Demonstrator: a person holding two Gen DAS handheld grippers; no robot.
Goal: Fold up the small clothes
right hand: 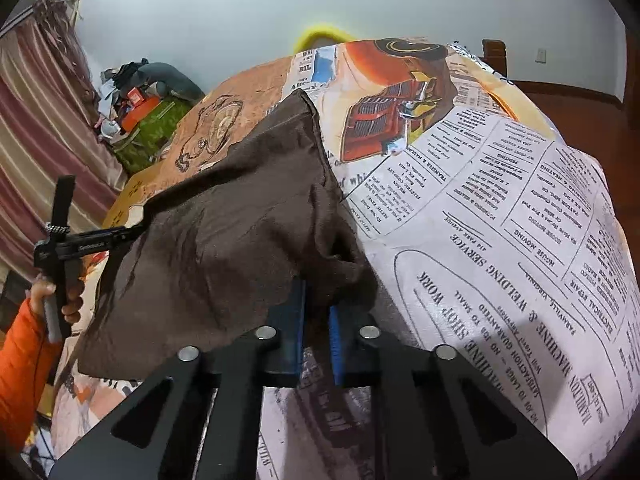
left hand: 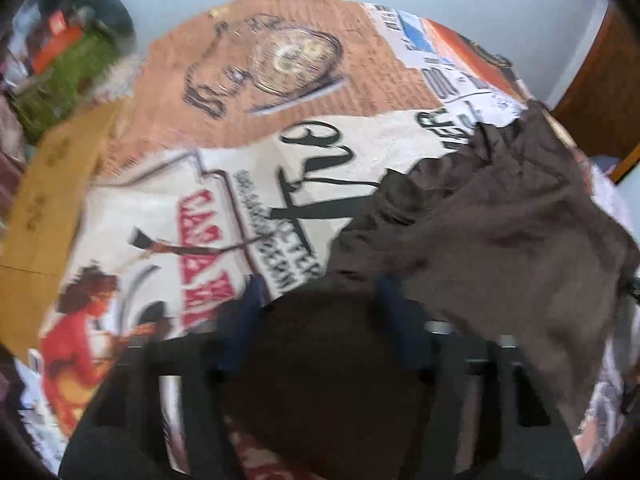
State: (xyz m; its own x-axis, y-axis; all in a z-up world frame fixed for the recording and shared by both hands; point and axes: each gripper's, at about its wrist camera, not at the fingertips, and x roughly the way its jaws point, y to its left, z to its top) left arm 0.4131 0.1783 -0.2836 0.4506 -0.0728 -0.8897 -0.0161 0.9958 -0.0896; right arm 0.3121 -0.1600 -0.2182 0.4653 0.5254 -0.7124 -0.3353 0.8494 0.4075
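A dark brown garment [right hand: 240, 220] lies crumpled on a table under a newspaper-print cloth [right hand: 500, 240]. My right gripper [right hand: 316, 320] is shut on the garment's near corner, which is pinched between the blue pads [right hand: 296, 316]. In the left wrist view, which is blurred, the garment [left hand: 500, 220] spreads to the right. A dark bunch of it fills the gap of my left gripper [left hand: 320, 286] and touches both blue fingers [left hand: 244, 312]. From the right wrist view, the left gripper's black body [right hand: 80, 244] reaches into the garment's left edge, tips hidden by cloth.
A hand in an orange sleeve [right hand: 24, 360] holds the left gripper. A tan board [left hand: 48, 200] sticks out at the table's left. Beyond are a clutter pile on green fabric [right hand: 148, 128], a striped curtain [right hand: 40, 120], something yellow [right hand: 320, 34] and dark wooden furniture [right hand: 580, 100].
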